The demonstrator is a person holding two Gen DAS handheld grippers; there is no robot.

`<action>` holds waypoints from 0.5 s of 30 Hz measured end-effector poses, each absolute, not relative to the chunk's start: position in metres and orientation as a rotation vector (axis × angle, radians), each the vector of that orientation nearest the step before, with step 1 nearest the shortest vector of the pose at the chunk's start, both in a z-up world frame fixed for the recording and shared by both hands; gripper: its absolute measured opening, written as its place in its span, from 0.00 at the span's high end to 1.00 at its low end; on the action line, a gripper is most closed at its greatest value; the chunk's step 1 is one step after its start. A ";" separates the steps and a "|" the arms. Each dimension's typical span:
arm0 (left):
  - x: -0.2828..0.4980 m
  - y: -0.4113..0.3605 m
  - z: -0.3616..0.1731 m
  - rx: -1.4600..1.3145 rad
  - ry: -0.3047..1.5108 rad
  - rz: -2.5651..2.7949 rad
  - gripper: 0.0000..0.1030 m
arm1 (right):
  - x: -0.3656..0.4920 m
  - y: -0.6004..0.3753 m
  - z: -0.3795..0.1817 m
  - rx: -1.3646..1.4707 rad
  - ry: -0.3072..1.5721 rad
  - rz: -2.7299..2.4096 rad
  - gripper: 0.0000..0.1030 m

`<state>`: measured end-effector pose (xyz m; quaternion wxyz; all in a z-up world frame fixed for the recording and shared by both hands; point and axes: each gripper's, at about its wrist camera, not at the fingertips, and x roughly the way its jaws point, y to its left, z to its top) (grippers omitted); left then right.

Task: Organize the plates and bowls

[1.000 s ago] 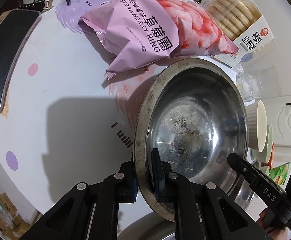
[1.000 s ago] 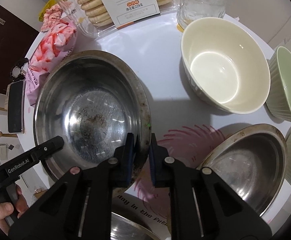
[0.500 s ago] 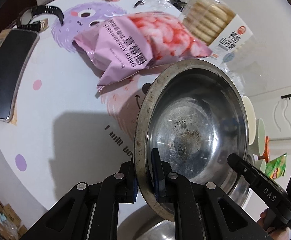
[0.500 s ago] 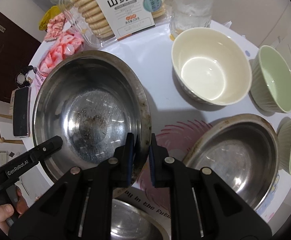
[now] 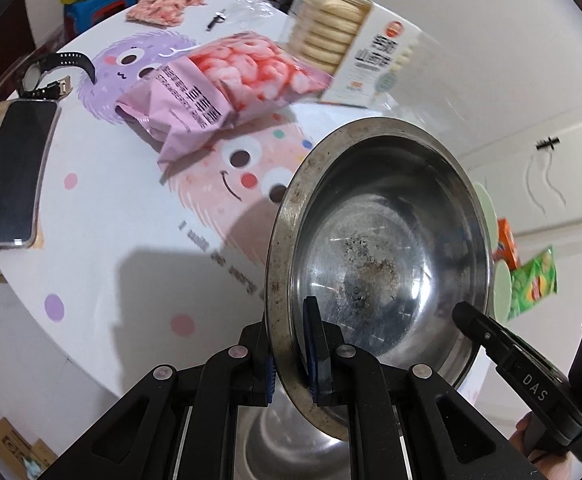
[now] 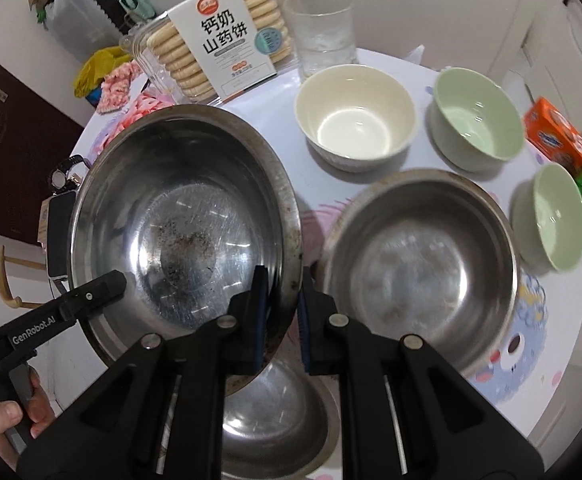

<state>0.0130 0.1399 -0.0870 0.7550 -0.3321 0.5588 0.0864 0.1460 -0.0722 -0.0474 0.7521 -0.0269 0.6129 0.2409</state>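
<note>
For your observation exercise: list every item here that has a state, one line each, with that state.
Held steel bowl: lifted, tilted, gripped on opposite rims.
Left gripper: shut on rim.
Right gripper: shut on rim.
Second steel bowl: upright, empty.
Cream bowl: upright, empty.
Snack bag: torn open.
Phone: screen dark.

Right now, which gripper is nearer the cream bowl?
Right. The right gripper pinches the held steel bowl on the rim side facing the cream bowl; the left gripper grips the opposite rim, farther away.
</note>
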 end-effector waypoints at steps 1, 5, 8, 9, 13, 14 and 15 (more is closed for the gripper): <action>0.010 0.137 -0.084 -0.716 1.221 0.178 0.89 | 0.142 -0.073 -0.046 -0.055 1.335 0.521 0.85; -0.004 0.123 -0.078 -0.684 1.235 0.146 0.89 | 0.120 -0.087 -0.038 -0.042 1.323 0.498 0.85; -0.013 0.113 -0.077 -0.662 1.248 0.131 0.89 | 0.102 -0.099 -0.036 -0.015 1.329 0.470 0.85; -0.018 0.111 -0.078 -0.652 1.257 0.120 0.89 | 0.096 -0.102 -0.036 -0.012 1.329 0.462 0.85; -0.034 0.101 -0.085 -0.623 1.290 0.094 0.89 | 0.071 -0.115 -0.038 0.005 1.345 0.435 0.85; -0.036 0.100 -0.087 -0.618 1.296 0.093 0.89 | 0.065 -0.117 -0.038 0.005 1.343 0.431 0.85; -0.041 0.099 -0.088 -0.613 1.303 0.091 0.89 | 0.058 -0.118 -0.038 -0.002 1.339 0.425 0.85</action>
